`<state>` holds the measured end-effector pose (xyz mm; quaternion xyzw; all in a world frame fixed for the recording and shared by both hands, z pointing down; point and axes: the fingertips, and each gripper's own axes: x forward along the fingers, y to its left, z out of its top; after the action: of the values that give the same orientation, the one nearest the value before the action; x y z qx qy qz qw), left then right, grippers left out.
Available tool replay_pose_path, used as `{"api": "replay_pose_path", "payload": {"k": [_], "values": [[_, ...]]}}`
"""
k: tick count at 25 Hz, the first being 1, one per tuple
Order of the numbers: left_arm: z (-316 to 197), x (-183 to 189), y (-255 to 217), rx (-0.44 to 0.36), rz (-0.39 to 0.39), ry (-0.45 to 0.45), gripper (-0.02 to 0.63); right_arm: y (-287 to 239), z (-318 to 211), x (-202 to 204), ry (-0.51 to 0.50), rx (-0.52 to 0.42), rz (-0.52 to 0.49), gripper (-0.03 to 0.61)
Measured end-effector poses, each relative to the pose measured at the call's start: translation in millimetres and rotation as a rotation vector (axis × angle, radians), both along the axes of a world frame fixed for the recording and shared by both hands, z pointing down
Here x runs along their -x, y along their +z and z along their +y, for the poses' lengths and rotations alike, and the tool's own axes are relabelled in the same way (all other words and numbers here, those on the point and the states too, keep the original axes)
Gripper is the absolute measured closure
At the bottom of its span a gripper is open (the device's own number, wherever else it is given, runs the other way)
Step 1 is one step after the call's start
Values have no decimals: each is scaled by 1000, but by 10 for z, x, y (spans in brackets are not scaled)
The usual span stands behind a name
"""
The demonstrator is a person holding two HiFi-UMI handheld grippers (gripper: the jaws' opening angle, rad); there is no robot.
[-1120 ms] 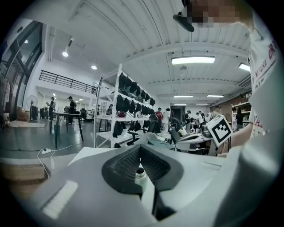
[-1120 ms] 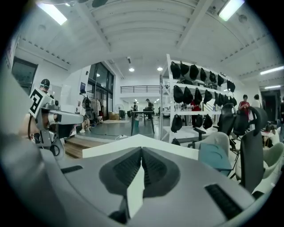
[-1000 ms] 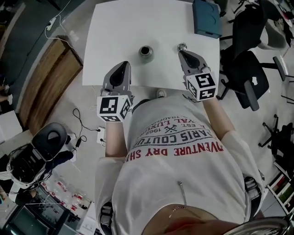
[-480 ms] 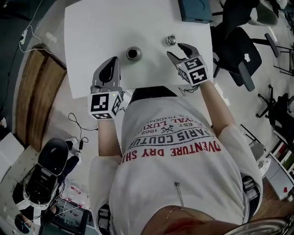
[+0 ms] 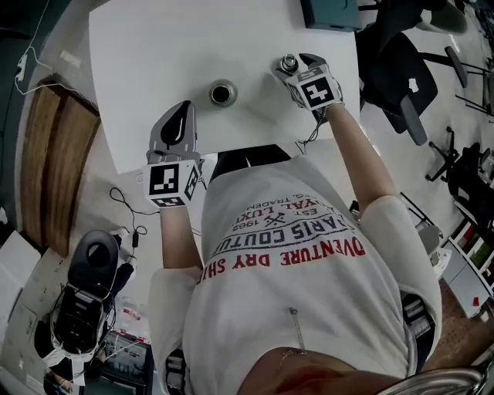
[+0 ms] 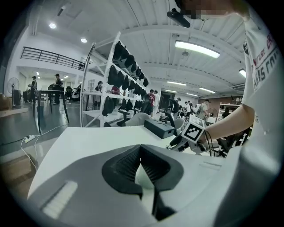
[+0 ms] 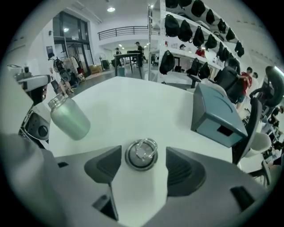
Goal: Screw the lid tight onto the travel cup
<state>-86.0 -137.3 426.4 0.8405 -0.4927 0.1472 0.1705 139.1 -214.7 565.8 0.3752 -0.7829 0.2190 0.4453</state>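
The metal travel cup (image 5: 223, 94) stands upright and open-topped on the white table (image 5: 154, 54); in the right gripper view the cup (image 7: 69, 117) shows at the left. Its round lid (image 5: 289, 63) with a wire ring lies flat to the cup's right. My right gripper (image 5: 296, 65) points steeply down over the lid (image 7: 141, 154). Its jaws have just been opening and stand wide on either side of the lid without touching it (image 7: 143, 165). My left gripper (image 5: 184, 109) is shut on nothing near the table's front edge, short of the cup (image 6: 141, 162).
A blue-grey box (image 5: 332, 14) sits at the table's far right corner, close behind the lid (image 7: 217, 115). Black office chairs (image 5: 405, 62) stand right of the table. A wooden board (image 5: 46, 170) and cables lie on the floor at the left.
My right gripper went from shut to wide open and moved forward and down until its jaws straddle the lid. The left gripper sank a little toward the table's front edge.
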Motion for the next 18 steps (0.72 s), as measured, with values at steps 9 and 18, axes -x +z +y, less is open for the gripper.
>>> {"api": "replay_pose_path", "payload": {"k": [9,18], "values": [[-92,119,115,20,19,-25,601,234,-39,-1,99,105,24,308],[-74,87,-70,-29,46,19,601,131,50,46,75,113,-12,310]]}}
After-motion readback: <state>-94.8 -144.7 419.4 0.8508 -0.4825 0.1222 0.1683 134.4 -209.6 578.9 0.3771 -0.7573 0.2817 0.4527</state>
